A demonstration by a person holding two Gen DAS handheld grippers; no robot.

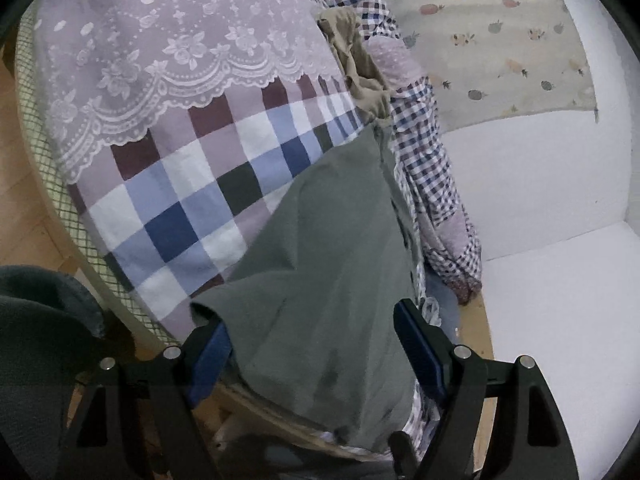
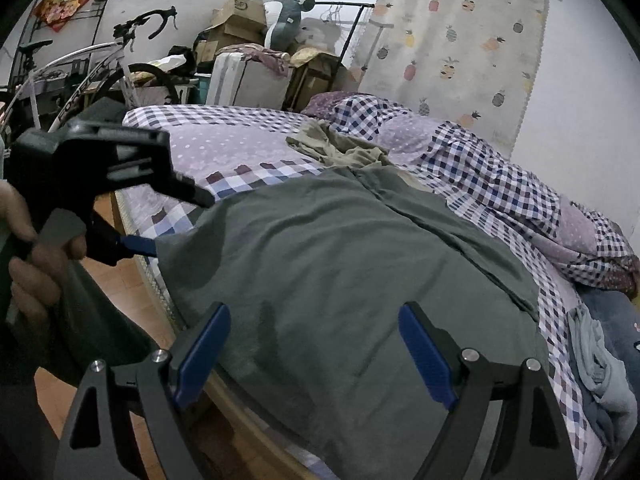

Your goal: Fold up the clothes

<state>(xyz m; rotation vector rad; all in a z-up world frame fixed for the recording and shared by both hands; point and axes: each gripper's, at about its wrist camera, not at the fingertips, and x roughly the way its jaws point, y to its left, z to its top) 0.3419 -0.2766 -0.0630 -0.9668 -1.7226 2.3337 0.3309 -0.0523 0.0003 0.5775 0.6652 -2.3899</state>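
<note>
Right wrist view: grey garment [image 2: 340, 264] flat on bed, long axis running away; right gripper [image 2: 316, 354] wide open, empty, over near hem; left gripper [image 2: 140, 246] at its left corner.

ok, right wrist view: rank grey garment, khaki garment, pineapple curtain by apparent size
1. grey garment, though nearest the camera, so inflated.
2. pineapple curtain, farther back.
3. khaki garment, clearly smallest.

A bed [image 2: 248, 148] in checked sheets carries a grey garment [image 2: 340, 264]. Behind the garment lies a tan garment [image 2: 344, 152]. Right of it sits a bunched checked quilt [image 2: 492, 184].
</note>
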